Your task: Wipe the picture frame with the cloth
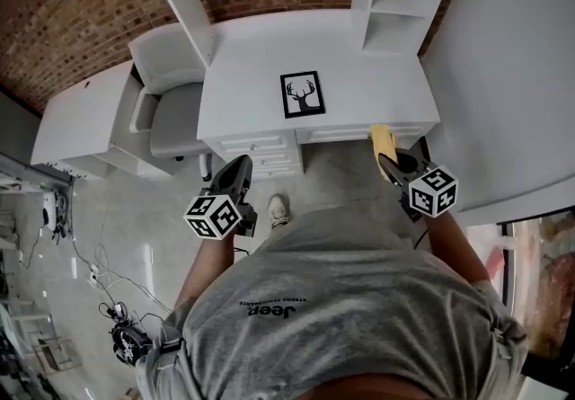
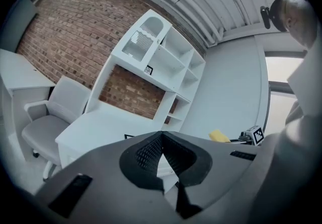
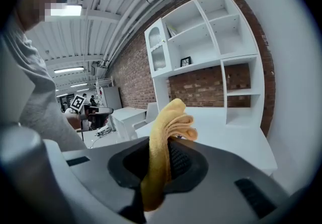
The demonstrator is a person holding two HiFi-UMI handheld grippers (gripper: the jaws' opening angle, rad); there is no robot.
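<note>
Your right gripper (image 3: pixel 170 143) clamps its ribbed black pads on a soft, folded yellow cloth (image 3: pixel 165 132); your left gripper (image 2: pixel 161 137) is closed, empty. The rectangular black picture frame (image 1: pixel 303 93), a stag silhouette inside, sits on the smooth white desk (image 1: pixel 382 75) ahead

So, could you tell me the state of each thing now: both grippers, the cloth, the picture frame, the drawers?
left gripper: shut, empty.
right gripper: shut on the cloth.
cloth: folded, sticking out past the gripper.
picture frame: on the desk, no gripper touching it.
drawers: shut.
</note>
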